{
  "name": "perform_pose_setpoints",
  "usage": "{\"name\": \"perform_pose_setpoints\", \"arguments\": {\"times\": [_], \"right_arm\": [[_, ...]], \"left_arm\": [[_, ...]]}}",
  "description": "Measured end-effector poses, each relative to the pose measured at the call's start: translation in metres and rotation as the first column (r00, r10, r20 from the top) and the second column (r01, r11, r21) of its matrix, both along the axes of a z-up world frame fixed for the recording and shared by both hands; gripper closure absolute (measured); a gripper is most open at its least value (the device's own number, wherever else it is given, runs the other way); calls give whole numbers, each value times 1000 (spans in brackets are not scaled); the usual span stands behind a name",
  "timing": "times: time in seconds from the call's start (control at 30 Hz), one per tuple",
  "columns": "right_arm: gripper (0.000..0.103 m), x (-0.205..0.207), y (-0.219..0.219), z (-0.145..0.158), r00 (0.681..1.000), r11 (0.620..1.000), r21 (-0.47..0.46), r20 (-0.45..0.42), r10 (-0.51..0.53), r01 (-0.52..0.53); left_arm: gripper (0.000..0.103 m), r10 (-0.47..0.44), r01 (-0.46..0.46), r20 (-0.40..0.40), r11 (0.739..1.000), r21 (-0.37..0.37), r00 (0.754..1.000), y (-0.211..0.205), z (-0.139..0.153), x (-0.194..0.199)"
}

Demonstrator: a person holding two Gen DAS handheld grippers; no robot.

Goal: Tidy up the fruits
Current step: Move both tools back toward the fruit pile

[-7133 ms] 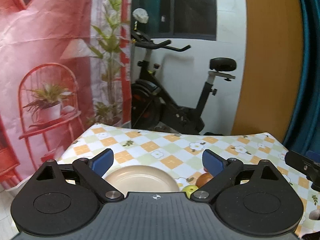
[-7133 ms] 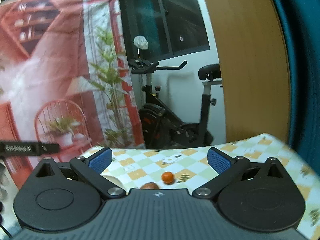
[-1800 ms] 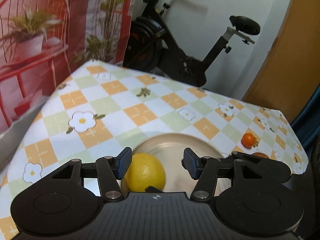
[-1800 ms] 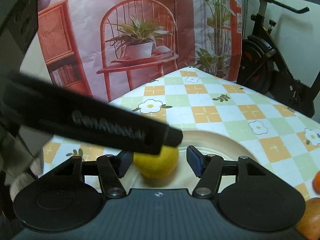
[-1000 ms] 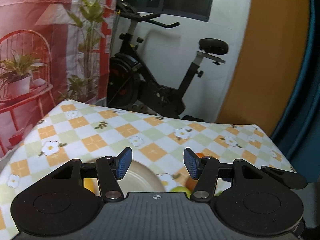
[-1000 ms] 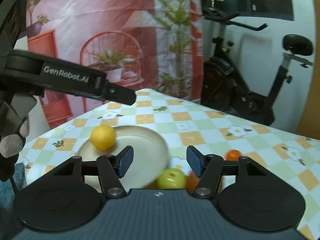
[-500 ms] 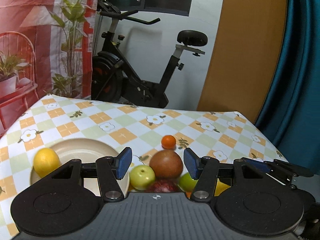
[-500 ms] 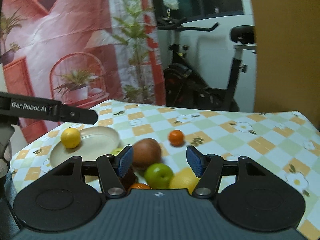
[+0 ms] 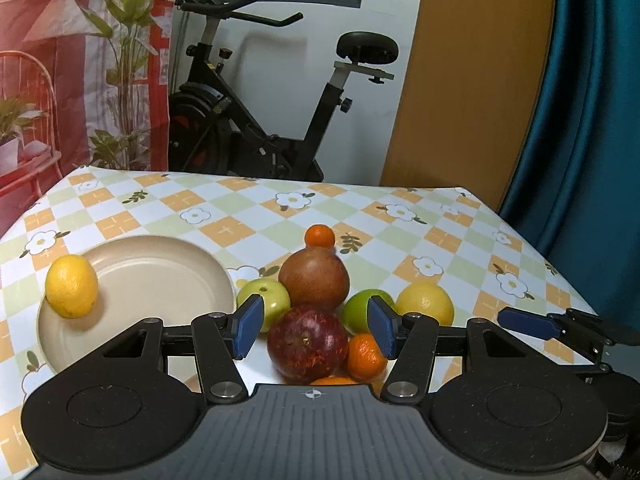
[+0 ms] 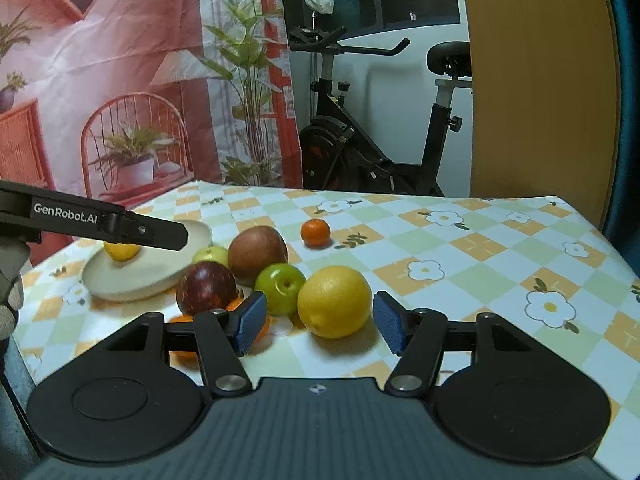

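A beige plate [image 9: 160,276] [image 10: 120,276] holds one lemon [image 9: 71,285] [image 10: 121,251] at its left rim. Beside it lies a cluster of fruit: a dark red apple [image 9: 307,344] [image 10: 206,287], a brown round fruit [image 9: 314,279] [image 10: 258,251], two green apples [image 9: 269,300] [image 9: 362,308], a yellow lemon [image 9: 426,304] [image 10: 334,301], and small oranges [image 9: 364,356]. A lone tangerine [image 9: 319,236] [image 10: 315,232] sits farther back. My left gripper [image 9: 314,330] is open, empty, just before the red apple. My right gripper [image 10: 320,326] is open, empty, just before the yellow lemon.
The table has a checked flower cloth [image 9: 440,240]; its right edge [image 10: 600,236] and far edge are close. An exercise bike [image 9: 256,120] stands behind the table. The left gripper's arm [image 10: 92,220] crosses above the plate in the right wrist view.
Both grippers have moved closer to the fruit cluster and lower. The left now frames the red apple, the right the yellow lemon. Both stay open and empty.
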State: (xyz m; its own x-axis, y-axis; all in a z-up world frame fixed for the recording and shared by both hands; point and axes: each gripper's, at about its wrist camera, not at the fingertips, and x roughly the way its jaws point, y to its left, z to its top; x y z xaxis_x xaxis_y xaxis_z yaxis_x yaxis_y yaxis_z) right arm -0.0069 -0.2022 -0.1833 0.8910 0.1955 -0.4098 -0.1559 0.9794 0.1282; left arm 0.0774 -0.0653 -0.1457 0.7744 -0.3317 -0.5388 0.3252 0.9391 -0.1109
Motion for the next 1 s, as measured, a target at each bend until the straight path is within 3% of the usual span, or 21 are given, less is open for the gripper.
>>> {"name": "perform_pose_setpoints", "arguments": {"times": [0.37, 0.57, 0.77, 1.0], "right_arm": [[41, -1, 5, -17, 999, 1000, -9, -53, 9, -9], [44, -5, 12, -19, 996, 998, -38, -75, 44, -47], [52, -6, 14, -22, 992, 997, -41, -106, 62, -66], [64, -4, 5, -28, 988, 999, -4, -149, 46, -48]], "left_arm": [[44, -50, 50, 0, 999, 14, 999, -7, -11, -14], [57, -123, 123, 6, 992, 24, 992, -15, -15, -23], [70, -206, 208, -55, 978, 31, 977, -26, -31, -23], [72, -248, 253, -77, 965, 70, 966, -39, -43, -21]]}}
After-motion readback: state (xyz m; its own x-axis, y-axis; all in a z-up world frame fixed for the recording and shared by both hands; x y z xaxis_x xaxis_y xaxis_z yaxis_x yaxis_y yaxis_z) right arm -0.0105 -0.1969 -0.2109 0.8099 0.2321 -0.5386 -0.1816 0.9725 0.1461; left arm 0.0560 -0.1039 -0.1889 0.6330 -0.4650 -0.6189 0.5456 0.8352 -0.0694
